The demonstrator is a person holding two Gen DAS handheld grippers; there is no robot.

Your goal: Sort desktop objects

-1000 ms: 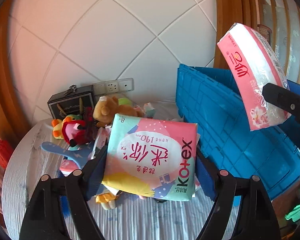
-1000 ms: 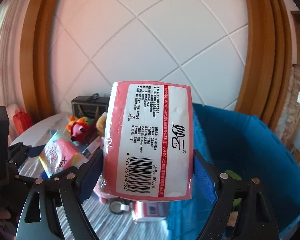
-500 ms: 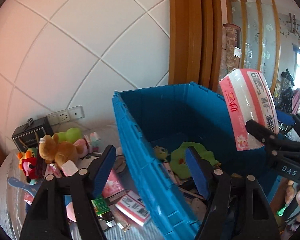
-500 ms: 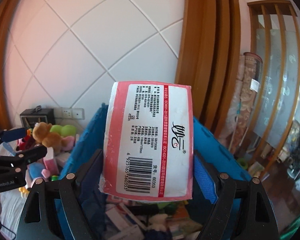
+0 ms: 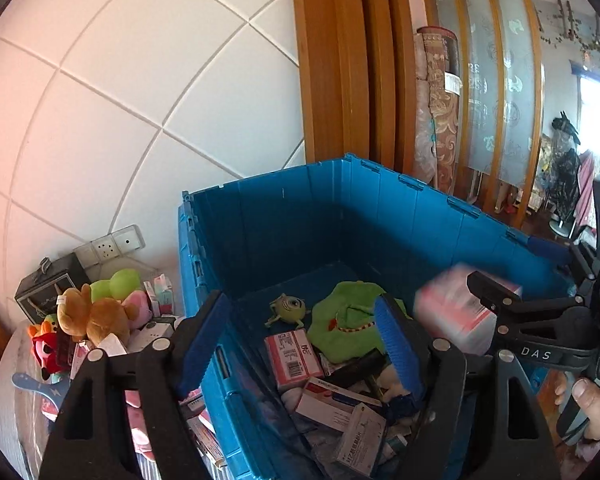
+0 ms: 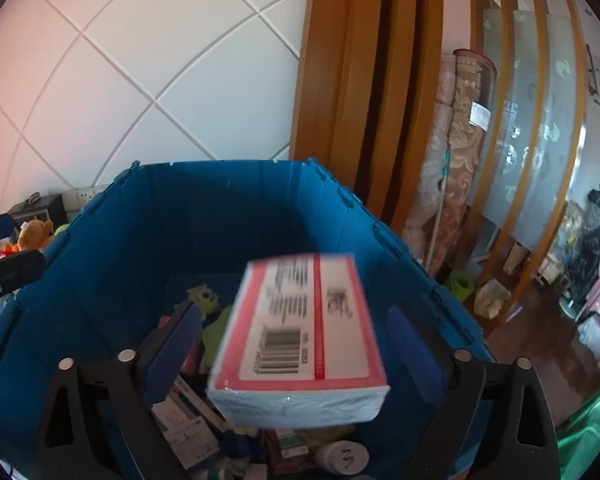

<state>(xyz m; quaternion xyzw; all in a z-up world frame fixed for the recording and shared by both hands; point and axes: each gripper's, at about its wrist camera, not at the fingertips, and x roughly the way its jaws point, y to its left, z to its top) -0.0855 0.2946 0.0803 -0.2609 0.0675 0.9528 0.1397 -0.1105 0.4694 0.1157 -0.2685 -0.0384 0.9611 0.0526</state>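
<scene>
A blue crate [image 5: 380,216] holds several boxes, a green plush [image 5: 344,320] and a small one-eyed green toy [image 5: 288,308]. My left gripper [image 5: 304,344] is open and empty, straddling the crate's left wall. My right gripper [image 6: 296,344] is open above the crate [image 6: 220,216]. A pink and white pack [image 6: 300,340] is blurred between its spread jaws, touching neither, in mid-air over the crate's contents. The same pack [image 5: 456,312] shows blurred in the left wrist view beside the right gripper [image 5: 496,296].
Plush toys [image 5: 96,312], small boxes and a black box [image 5: 48,284] lie on the round table [image 5: 12,412] left of the crate. A tiled wall with sockets [image 5: 110,244] stands behind. Wooden door frames [image 5: 340,60] and rolled rugs [image 5: 436,112] stand to the right.
My left gripper let go of its teal and pink pack and swung over the crate. My right gripper opened and the pink pack is falling from it into the crate.
</scene>
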